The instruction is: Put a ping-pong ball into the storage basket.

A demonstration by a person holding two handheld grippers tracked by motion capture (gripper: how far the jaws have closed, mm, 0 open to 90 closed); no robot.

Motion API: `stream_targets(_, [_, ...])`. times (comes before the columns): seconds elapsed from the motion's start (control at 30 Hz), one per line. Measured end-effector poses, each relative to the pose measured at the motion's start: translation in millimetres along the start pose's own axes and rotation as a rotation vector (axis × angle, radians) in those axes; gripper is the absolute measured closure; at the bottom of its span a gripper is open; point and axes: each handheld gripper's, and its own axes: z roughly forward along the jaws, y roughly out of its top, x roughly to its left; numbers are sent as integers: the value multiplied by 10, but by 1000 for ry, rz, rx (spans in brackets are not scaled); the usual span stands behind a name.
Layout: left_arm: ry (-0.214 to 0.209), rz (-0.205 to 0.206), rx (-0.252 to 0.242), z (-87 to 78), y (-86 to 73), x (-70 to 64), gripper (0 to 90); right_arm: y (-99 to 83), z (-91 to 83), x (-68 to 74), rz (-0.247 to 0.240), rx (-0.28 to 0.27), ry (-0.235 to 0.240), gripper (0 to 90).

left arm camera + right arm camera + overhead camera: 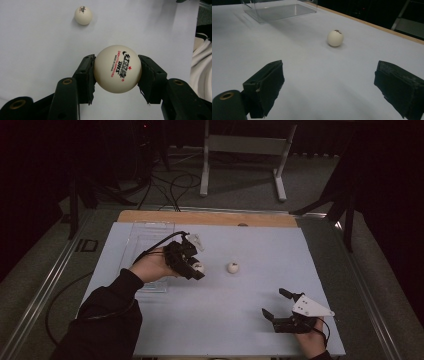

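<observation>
Left gripper view: my left claw [117,72] is clamped on a table-tennis ball [117,68], one pad on each side of its widest part, the printed logo facing the camera. The ball is held just above the pale sheet covering the desk [37,50]. A second ball [83,15] lies loose on the sheet farther ahead, well apart from the one I hold. From the high view, my left claw [192,265] sits just beside the clear plastic tray [145,232] at the left of the desk, and the loose ball [232,267] rests near it, toward the middle. My right claw [280,307] waits at the near right with its jaws wide apart, holding nothing, looking across at the loose ball [335,38] and the tray [279,10]. I judge the step is carrying the held ball to the tray: keep the squeeze light and even so the smooth shell does not pop out, and release low inside the tray so it does not bounce out.
</observation>
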Motion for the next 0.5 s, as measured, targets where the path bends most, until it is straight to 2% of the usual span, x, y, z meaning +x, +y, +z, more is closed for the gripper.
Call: stream_targets(0.5, [55,-58,-24,-315,-134,162,522,1,2,4,-1,2,-2,88])
